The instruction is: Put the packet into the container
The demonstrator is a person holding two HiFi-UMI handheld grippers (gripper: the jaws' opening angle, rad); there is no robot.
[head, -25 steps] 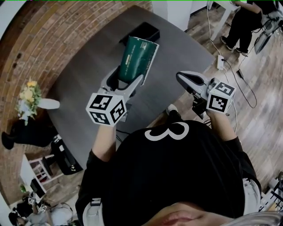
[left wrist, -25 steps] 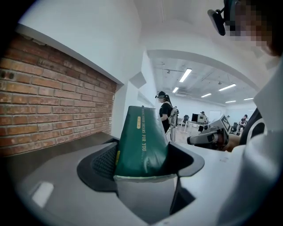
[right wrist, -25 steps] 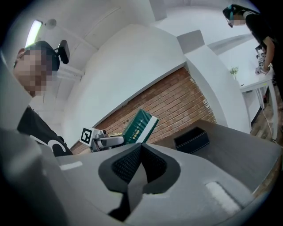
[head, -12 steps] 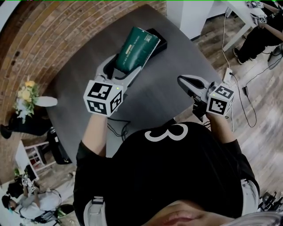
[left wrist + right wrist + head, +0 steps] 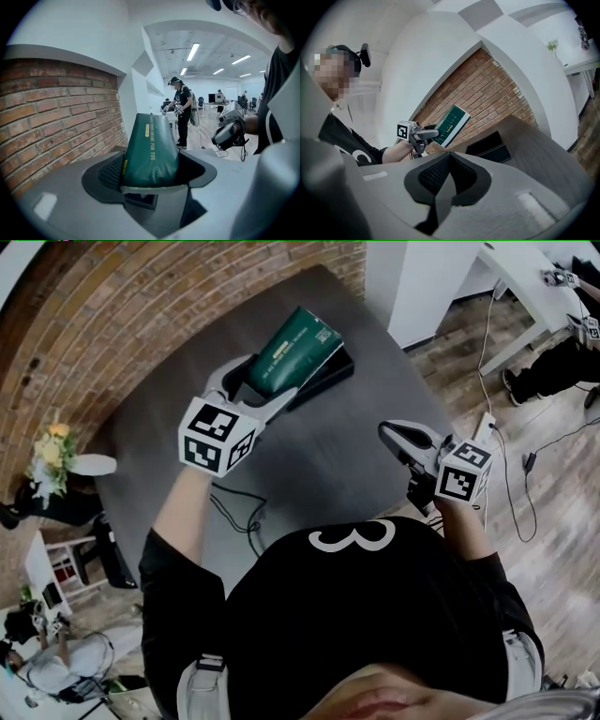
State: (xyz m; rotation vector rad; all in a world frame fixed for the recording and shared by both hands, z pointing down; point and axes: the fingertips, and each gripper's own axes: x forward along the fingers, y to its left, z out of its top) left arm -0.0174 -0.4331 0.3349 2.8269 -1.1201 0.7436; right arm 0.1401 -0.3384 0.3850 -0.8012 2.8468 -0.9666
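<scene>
In the head view, my left gripper (image 5: 272, 381) is shut on a dark green packet (image 5: 292, 354) and holds it by its lower end, tilted up and away from me. The packet's far end hangs over the black container (image 5: 330, 381), which stands at the far side of the dark grey table (image 5: 309, 465). In the left gripper view the packet (image 5: 150, 145) fills the gap between the jaws. My right gripper (image 5: 386, 432) is shut and empty, above the table's right edge. From its own view the container (image 5: 487, 146) lies ahead, below the packet (image 5: 452, 124).
A brick wall (image 5: 141, 306) runs along the table's far left side. A white vase with flowers (image 5: 61, 454) stands at the left. A black cable (image 5: 239, 517) lies on the table near me. A white table (image 5: 525, 282) and floor cables are at the right.
My left gripper has carried the packet farther out, until its end is over the container. The right gripper has barely moved and is still shut.
</scene>
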